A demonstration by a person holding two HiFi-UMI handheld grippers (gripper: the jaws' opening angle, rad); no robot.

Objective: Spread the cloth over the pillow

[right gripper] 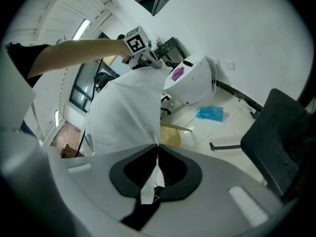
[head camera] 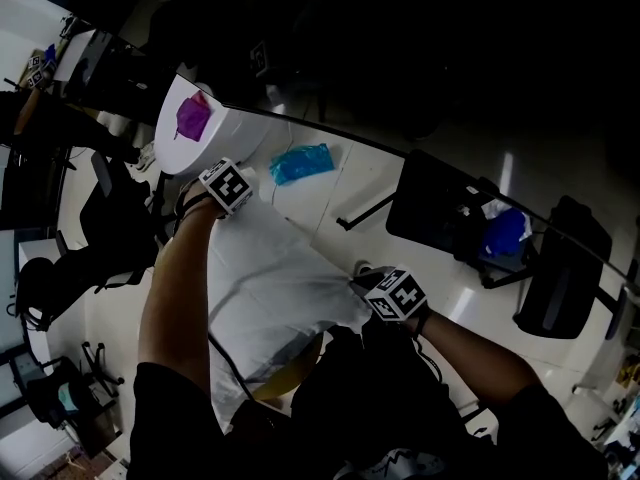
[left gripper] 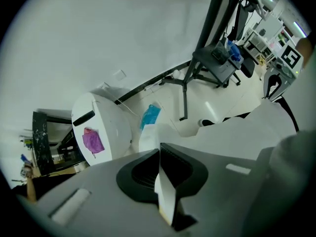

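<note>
pale floor [head camera: 372, 184] with a dark chair [head camera: 438, 208] and a blue bag [head camera: 300, 162] lies beyond the white cloth [head camera: 270, 288], which hangs spread between both grippers. the left gripper [left gripper: 159, 151] at its far left edge and the right gripper [right gripper: 157, 148] at its near right edge each have jaws clamped on the fabric.

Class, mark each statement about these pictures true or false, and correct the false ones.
1. The left gripper and the right gripper are both shut on the cloth. True.
2. The cloth is blue. False: it is white.
3. A blue item lies on the floor. True.
4. The purple item lies on the floor. False: it sits on the white unit.
</note>
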